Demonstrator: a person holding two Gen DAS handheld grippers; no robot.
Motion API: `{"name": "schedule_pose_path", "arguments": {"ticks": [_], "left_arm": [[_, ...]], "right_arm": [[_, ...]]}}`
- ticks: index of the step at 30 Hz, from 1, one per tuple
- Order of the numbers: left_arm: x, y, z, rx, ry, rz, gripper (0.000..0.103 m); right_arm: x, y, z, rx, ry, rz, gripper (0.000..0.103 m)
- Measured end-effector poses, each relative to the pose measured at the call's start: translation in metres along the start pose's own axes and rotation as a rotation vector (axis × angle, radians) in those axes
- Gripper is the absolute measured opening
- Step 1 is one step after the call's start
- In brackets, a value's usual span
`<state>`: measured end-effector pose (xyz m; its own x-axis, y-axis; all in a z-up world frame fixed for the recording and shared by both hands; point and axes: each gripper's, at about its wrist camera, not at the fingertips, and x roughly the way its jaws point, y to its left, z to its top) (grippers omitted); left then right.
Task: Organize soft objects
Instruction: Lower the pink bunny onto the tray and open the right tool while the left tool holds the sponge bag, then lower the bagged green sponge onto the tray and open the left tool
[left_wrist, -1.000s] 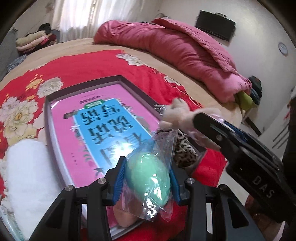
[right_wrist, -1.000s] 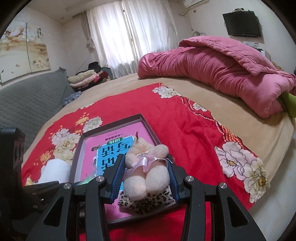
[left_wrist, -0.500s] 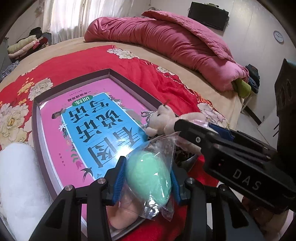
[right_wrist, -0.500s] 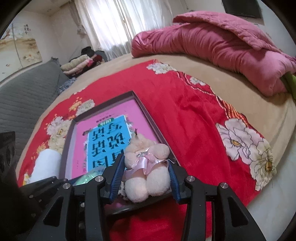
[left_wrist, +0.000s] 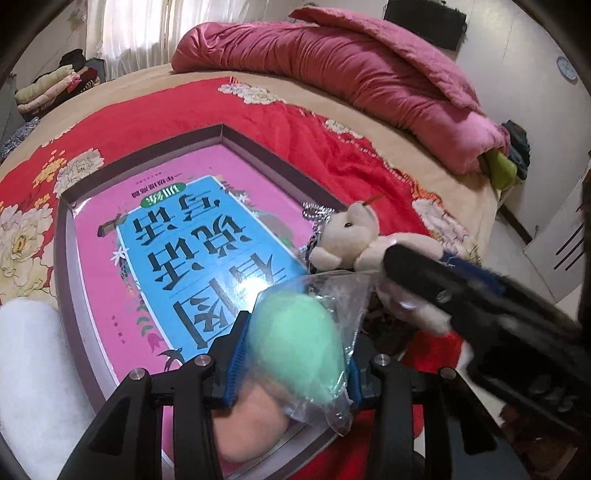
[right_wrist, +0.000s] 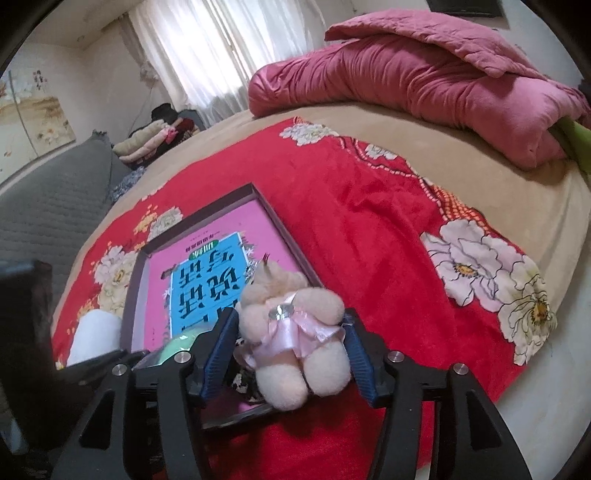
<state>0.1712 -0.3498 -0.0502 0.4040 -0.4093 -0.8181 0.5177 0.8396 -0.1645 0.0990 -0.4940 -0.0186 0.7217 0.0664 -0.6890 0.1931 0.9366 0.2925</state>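
Observation:
My left gripper (left_wrist: 293, 350) is shut on a green egg-shaped sponge in a clear plastic bag (left_wrist: 299, 343), held over the near edge of a dark shallow tray (left_wrist: 221, 131) lined with a pink and blue book (left_wrist: 192, 254). A peach soft object (left_wrist: 247, 428) lies in the tray under the sponge. My right gripper (right_wrist: 291, 347) is shut on a small cream teddy bear in a pink dress (right_wrist: 291, 332), over the tray's near right corner (right_wrist: 255, 190). The bear (left_wrist: 351, 236) and right gripper also show in the left wrist view. A leopard-print piece (right_wrist: 240, 376) lies beneath the bear.
The tray sits on a red flowered blanket (right_wrist: 369, 229) on a tan bed. A white fluffy object (left_wrist: 33, 369) lies left of the tray. A rolled pink duvet (right_wrist: 424, 81) lies at the far side. Folded clothes (right_wrist: 155, 140) sit by the window.
Both grippers have moved forward over the tray's near edge, each holding its object. The bear now sits lower and closer to the tray.

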Motion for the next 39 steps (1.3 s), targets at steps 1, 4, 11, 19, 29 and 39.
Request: {"name": "schedule_pose_path", "arguments": {"ticks": [1,4,11,19,29,39], "left_arm": [[0.003,-0.001,0.0,0.005,0.007,0.01,0.045],[0.006,-0.003,0.0,0.017,0.004,0.021,0.045],[0.011,-0.001,0.003,0.019,0.011,0.039,0.045],[0.014,-0.001,0.003,0.024,0.025,0.06,0.054],[0.013,0.003,0.0,0.016,0.028,0.064,0.061],[0.01,0.01,-0.003,-0.003,0.029,0.062,0.064]], "right_arm": [[-0.002,-0.001,0.0,0.004,-0.007,-0.002,0.064],[-0.006,-0.005,0.002,0.014,-0.029,-0.005,0.067],[-0.007,-0.003,0.002,0.001,-0.038,-0.003,0.071],[-0.012,-0.001,0.004,-0.012,-0.065,-0.025,0.074],[-0.015,-0.005,0.004,0.003,-0.077,-0.05,0.075],[-0.02,-0.009,0.004,0.015,-0.105,-0.069,0.075]]}}
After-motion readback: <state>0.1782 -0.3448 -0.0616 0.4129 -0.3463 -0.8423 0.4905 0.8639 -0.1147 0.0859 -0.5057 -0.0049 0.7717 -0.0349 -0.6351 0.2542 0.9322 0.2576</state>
